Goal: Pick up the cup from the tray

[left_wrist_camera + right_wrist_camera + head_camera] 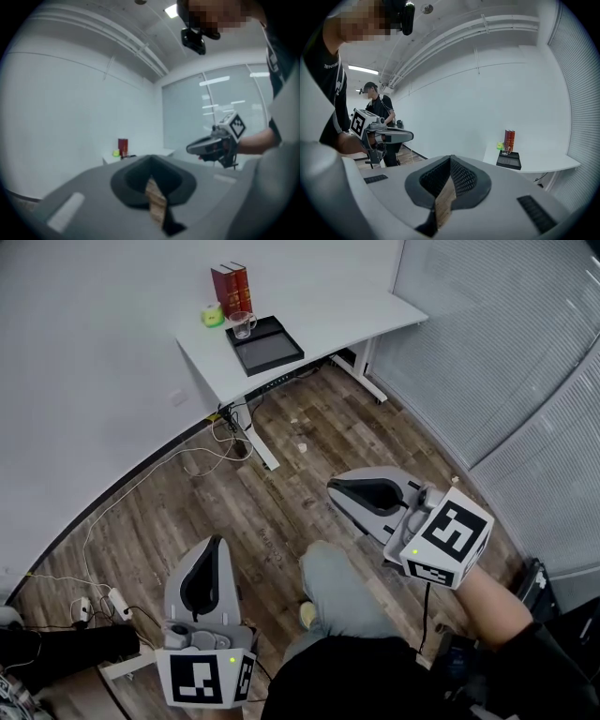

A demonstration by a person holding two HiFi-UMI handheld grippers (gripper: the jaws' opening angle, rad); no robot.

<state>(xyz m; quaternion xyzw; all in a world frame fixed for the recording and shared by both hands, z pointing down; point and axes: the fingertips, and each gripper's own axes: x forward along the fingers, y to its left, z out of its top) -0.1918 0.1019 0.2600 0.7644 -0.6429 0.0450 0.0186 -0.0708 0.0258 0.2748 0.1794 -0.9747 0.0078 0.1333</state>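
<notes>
Nothing picked up yet: cup (242,325) is seen standing at the tray's (274,351) far end on the table (337,320), well apart from left gripper (216,549) and right gripper (339,488), both held closed and empty.

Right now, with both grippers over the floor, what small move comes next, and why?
Probably step toward the table: the cup stands on the tray there, far beyond reach, and the left gripper and right gripper are both shut and empty.
</notes>
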